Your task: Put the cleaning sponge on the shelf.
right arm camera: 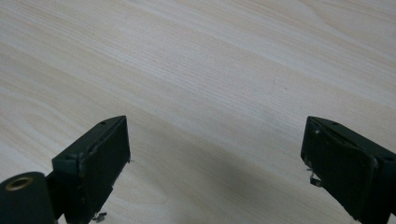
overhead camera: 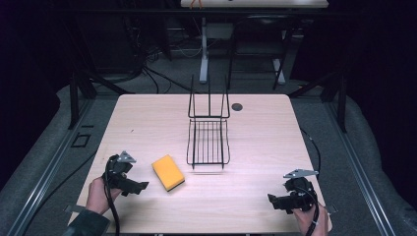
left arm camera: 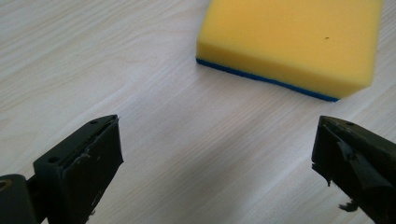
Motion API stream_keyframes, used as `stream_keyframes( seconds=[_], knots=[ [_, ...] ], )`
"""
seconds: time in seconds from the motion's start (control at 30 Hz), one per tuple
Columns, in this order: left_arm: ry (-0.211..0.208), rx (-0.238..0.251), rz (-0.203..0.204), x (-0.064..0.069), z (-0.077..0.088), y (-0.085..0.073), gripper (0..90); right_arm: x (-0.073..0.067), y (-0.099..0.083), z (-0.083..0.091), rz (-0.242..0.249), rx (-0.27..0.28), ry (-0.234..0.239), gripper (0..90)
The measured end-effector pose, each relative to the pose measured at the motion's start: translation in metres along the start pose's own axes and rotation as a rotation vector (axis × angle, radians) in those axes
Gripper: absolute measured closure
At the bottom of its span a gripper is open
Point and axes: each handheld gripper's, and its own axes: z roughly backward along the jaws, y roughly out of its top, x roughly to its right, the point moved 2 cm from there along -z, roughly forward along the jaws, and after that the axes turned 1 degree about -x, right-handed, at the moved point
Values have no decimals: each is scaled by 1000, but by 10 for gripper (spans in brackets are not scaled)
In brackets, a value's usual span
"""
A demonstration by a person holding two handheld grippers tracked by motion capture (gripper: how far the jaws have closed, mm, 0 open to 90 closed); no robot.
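Left gripper [overhead camera: 139,187]: black body, grey three-cornered top plate, black trailing cable; right gripper [overhead camera: 273,200]: same build; jaws black, screw holes at tips, pads scuffed; dark sleeve [overhead camera: 88,224] at left wrist.

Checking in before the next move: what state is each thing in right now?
left gripper: open, nothing between the jaws, just short of the sponge.
right gripper: open, over bare table.
sponge: flat on the table, yellow side up, untouched.
wire rack: lying on the table, nothing in it.
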Motion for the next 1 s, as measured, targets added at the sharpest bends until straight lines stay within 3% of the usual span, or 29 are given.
stream_keyframes(
  seconds=[0.3,0.5,1.0],
  knots=[
    [3,-10,-29,5,-3,9,4,0,1,-1,4,-10,0,77],
    [8,15,-60,12,0,21,3,-2,5,0,17,4,-10,80],
    [-32,24,-44,6,-13,40,4,-3,7,-4,24,-9,-15,84]
  ],
)
